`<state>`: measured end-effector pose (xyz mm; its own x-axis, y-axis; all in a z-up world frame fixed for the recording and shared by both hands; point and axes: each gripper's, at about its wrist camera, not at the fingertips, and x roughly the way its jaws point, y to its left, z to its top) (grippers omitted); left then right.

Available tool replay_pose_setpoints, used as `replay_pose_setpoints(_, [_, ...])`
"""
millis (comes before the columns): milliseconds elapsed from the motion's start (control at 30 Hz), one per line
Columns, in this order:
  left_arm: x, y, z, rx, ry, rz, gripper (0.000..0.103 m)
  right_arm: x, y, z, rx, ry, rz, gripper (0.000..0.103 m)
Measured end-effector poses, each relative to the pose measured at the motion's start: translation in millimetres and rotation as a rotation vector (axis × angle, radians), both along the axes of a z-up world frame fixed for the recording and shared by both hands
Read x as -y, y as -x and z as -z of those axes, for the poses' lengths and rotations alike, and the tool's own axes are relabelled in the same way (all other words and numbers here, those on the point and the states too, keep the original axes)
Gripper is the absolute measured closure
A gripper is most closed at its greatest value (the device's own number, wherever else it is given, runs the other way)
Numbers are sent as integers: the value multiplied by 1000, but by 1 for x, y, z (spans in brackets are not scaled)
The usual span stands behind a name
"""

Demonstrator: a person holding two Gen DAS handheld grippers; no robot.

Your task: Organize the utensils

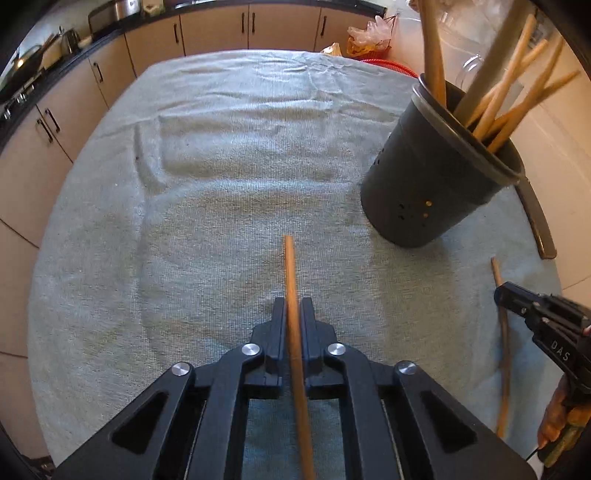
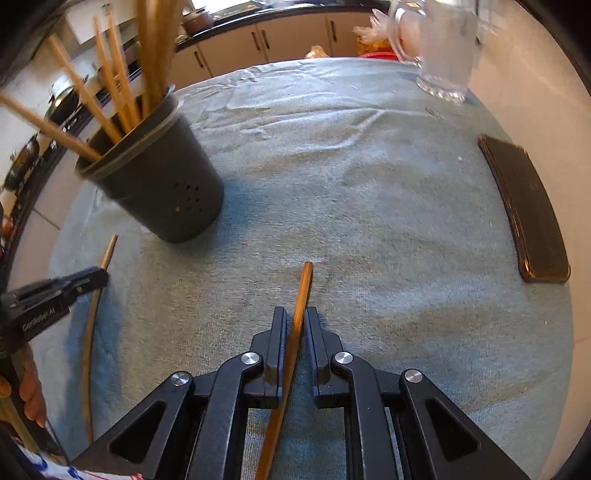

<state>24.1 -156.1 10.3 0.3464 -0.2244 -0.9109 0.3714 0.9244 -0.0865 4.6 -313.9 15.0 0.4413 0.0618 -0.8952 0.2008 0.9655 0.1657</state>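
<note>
Kitchen cabinets [image 1: 221, 29] with dark handles ran behind a table draped in a pale green towel [image 1: 221, 166]. On the towel stood a dark holder [image 1: 436, 177], pierced with small holes and filled with wooden sticks [image 1: 509, 96] whose tops ran out of frame.

Left gripper [image 1: 294, 310] was clenched on 1 wooden stick [image 1: 290, 266], which jutted ahead of the pads and ran back out of sight at the bottom edge of the left wrist view.

Right gripper [image 2: 295, 317] was likewise clamped on a 2nd stick [image 2: 304, 284], its rear end also cut off by the frame.

Each gripper appeared at the edge of the other's view, only partly seen, with part of a hand [image 2: 31, 391] beneath it.

Farther right lay a dark phone [image 2: 528, 214], flat on the towel. A glass jug [image 2: 447, 48] stood at the far edge, blurred. Bags [image 1: 369, 37] beyond the table were hard to make out.
</note>
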Motion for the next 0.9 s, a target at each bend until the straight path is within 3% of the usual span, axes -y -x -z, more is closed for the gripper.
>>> replay_pose_setpoints(133, [-11, 16, -15, 46, 40, -20, 97, 5, 8, -4, 43, -77, 3, 97])
replay_pose_setpoints(300, [-26, 43, -56, 141, 134, -12, 97, 1, 28, -31, 148, -57, 16, 97])
replay_pose_setpoints(567, [-35, 94, -115, 308, 219, 23, 97, -8, 68, -89, 328, -43, 36, 97])
replay_pose_setpoints(900, [-35, 139, -138, 410, 250, 47, 97, -27, 112, -125, 471, -7, 13, 97])
